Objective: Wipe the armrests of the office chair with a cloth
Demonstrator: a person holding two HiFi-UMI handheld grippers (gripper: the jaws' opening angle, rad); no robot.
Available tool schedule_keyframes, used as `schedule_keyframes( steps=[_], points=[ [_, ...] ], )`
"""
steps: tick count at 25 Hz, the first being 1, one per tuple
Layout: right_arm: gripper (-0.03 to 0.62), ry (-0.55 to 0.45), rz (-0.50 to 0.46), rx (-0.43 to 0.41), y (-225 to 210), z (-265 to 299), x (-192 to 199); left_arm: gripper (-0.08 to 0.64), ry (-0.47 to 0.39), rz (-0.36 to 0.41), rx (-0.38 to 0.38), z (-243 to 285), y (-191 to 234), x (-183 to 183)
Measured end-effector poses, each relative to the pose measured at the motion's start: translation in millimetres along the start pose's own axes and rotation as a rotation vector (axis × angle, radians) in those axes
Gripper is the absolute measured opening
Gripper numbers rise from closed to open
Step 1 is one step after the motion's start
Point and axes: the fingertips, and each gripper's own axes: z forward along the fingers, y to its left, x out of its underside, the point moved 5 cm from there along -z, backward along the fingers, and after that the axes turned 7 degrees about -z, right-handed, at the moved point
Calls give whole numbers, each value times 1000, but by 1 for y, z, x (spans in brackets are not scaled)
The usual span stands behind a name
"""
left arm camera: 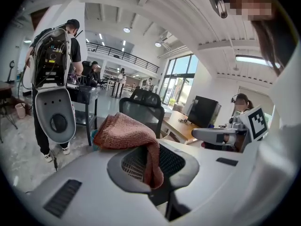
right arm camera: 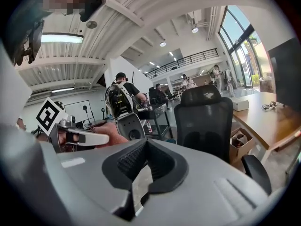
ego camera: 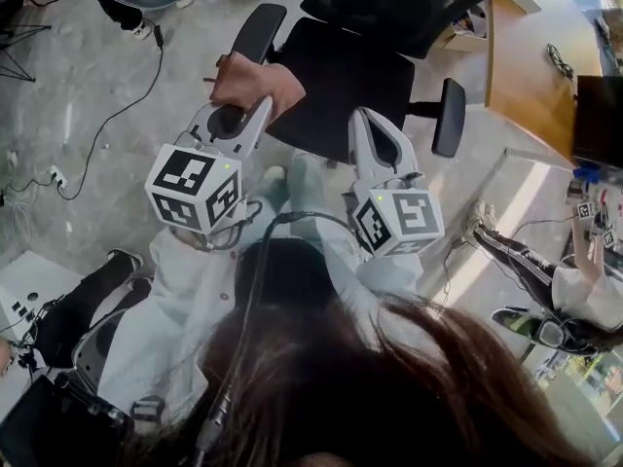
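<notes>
Cloth [left arm camera: 127,133] lies crosswise in left gripper [ego camera: 237,123] jaws, beside armrest [ego camera: 255,29].

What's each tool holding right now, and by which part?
Left tool pinches the reddish cloth by a hanging fold; the rest bunches above. Right tool is shut, empty.
</notes>
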Motion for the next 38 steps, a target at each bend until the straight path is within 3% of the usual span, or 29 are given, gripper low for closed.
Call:
schedule_keyframes(
  steps=[6, 12, 20, 24, 27, 30, 33, 35, 38],
  points=[
    [2, 41, 0, -73, -43, 36, 1, 43, 24, -18, -75, 42, 21, -10],
    [2, 75, 27, -94, -59, 61, 8, 44, 73, 21, -105, 77, 48, -18],
    [2, 118, 66, -46, -73, 64, 20, 43, 183, 198, -137, 135, 113, -43],
    [2, 179, 92, -24, -81, 71, 41, 43, 327, 281, -118, 195, 162, -43],
    [2, 225, 118, -13, -84, 80, 62, 43, 429, 251, -96, 242, 196, -33],
    [2, 256, 159, -4, -79, 80, 75, 43, 508, 137, -73, 272, 214, -19],
    [2, 253, 163, -8, -74, 80, 72, 43, 600, 60, -102, 281, 226, -2],
    [2, 251, 155, -16, -72, 81, 69, 43, 670, 45, -142, 277, 235, 14],
    [2, 247, 146, -40, -69, 83, 65, 43, 747, 86, -219, 264, 246, 33]
  ],
)
